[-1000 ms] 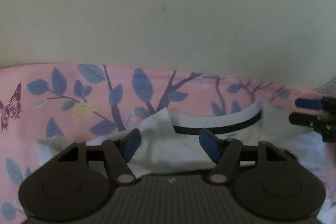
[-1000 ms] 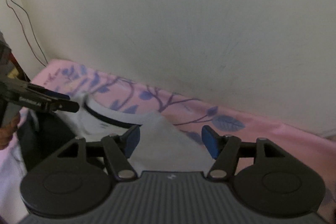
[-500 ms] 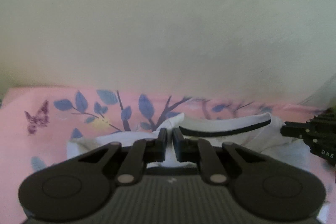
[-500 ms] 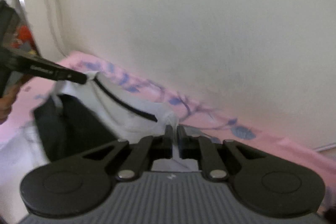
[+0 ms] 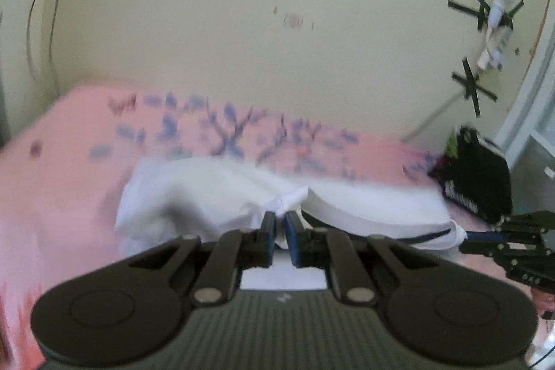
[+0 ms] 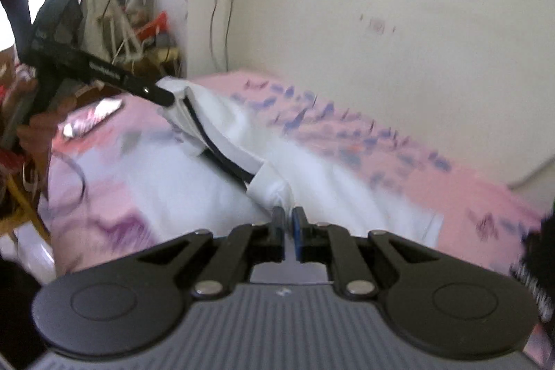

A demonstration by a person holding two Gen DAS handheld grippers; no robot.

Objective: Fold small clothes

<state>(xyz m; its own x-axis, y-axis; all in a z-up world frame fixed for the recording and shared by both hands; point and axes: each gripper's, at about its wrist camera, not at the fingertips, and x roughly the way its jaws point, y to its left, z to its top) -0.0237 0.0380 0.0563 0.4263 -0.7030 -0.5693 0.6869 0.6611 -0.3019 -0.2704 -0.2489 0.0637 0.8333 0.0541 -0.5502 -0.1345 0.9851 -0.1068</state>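
White garment (image 5: pixel 215 193) hanging stretched above the pink floral bedsheet (image 5: pixel 69 155), pinched at its black-trimmed neckline by left gripper (image 5: pixel 281 224) and right gripper (image 6: pixel 288 217), both clamped tight on cloth.

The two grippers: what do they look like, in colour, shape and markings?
Both match. The left gripper and the right gripper each have a ribbed dark grey body, two round black discs, black linkage arms with silver pivot pins and blue pads on the fingers. White lettering runs along the finger sides, too blurred to read. No cables or sleeves show.
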